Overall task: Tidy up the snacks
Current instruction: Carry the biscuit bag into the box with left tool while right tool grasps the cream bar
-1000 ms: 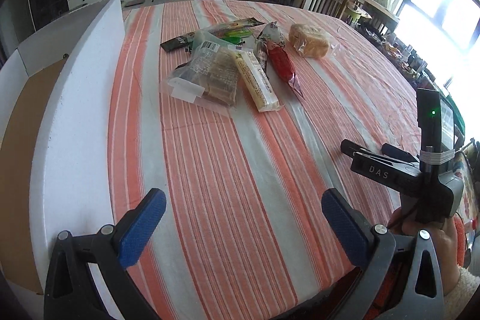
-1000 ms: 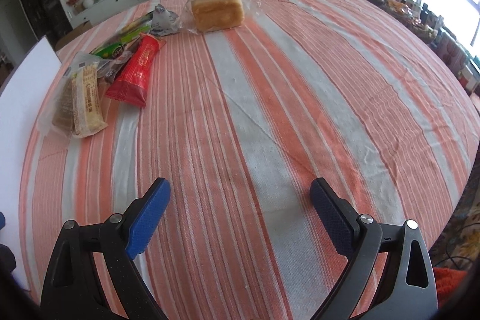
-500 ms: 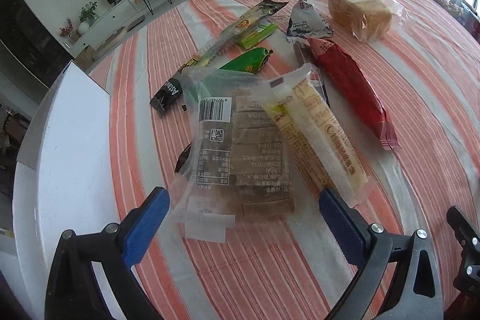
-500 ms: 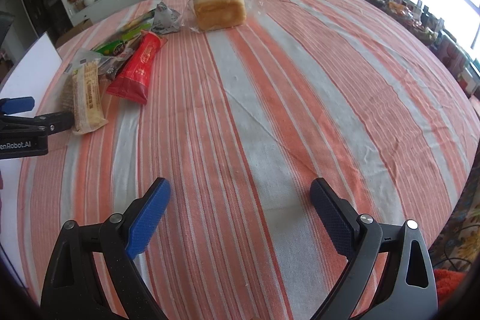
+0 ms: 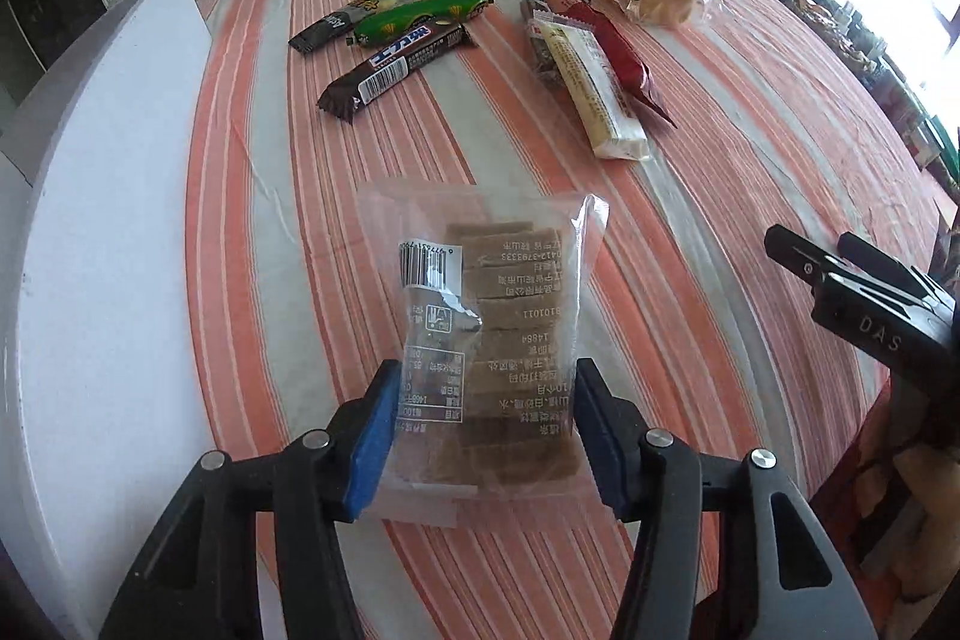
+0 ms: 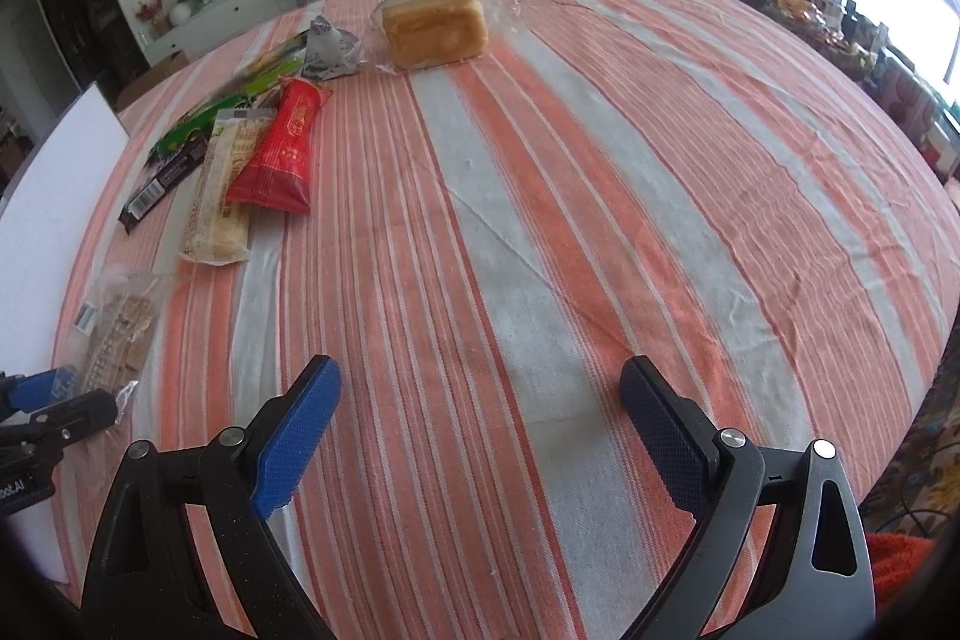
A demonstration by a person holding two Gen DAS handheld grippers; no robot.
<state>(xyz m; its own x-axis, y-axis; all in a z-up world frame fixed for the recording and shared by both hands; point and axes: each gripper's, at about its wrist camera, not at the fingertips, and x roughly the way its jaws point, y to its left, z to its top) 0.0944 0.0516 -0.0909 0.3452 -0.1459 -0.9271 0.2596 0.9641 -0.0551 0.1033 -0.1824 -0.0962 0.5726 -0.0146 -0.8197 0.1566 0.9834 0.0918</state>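
The left gripper [image 5: 483,436] has just been closing its jaws and now pinches the near end of the clear bag of brown biscuits [image 5: 492,328], pulled away from the other snacks [image 5: 420,34] — the pick-up step. Next, I'd guess, a carry toward the white box [image 5: 114,232]. The right gripper [image 6: 480,436] hovers spread, holding nothing.

A striped tablecloth [image 6: 540,220] covers the table, carrying wrapped snacks [image 5: 600,94] and a white board [image 5: 120,220].
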